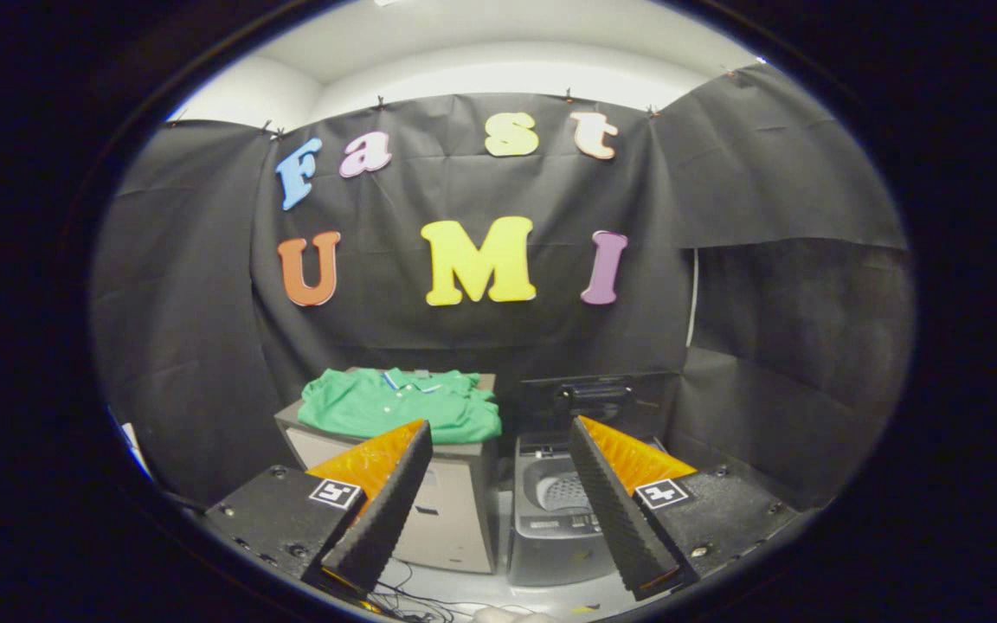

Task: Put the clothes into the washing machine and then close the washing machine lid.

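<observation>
Tongs [498, 433]: wide apart, holding nothing, well short of the green polo shirt [399, 402] folded atop a grey cabinet [455, 510] beside the open-lidded washing machine [555, 510], ready for loading.

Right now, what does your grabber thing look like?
My hand-held gripper has two wedge-shaped fingers with ribbed pads on their inner faces. Each finger sits on a black block with screws and wears a small square black-and-white marker. The fingers are spread apart.
</observation>
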Motion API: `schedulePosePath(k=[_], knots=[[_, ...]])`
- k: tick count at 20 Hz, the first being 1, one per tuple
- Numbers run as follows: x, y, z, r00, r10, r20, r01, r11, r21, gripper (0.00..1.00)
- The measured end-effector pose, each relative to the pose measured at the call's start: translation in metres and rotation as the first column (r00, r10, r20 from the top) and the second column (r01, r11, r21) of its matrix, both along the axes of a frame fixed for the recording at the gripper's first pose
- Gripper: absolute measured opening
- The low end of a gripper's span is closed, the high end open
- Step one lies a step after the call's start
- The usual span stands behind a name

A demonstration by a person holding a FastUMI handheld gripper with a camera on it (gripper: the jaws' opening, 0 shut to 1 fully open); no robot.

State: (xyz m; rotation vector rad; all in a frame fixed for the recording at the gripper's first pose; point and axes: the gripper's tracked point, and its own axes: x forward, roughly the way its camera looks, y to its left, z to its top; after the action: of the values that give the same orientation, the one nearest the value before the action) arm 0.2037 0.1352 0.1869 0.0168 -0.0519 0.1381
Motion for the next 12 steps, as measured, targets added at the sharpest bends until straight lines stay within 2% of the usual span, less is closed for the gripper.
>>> schedulePosePath(k=[7, 12], knots=[[0.101, 0.081, 0.045, 0.994, 0.082, -0.067, -0.080, 0.996, 0.037, 1.00], [0.168, 0.133, 0.044, 0.978, 0.120, -0.170, -0.115, 0.993, 0.035, 1.00]])
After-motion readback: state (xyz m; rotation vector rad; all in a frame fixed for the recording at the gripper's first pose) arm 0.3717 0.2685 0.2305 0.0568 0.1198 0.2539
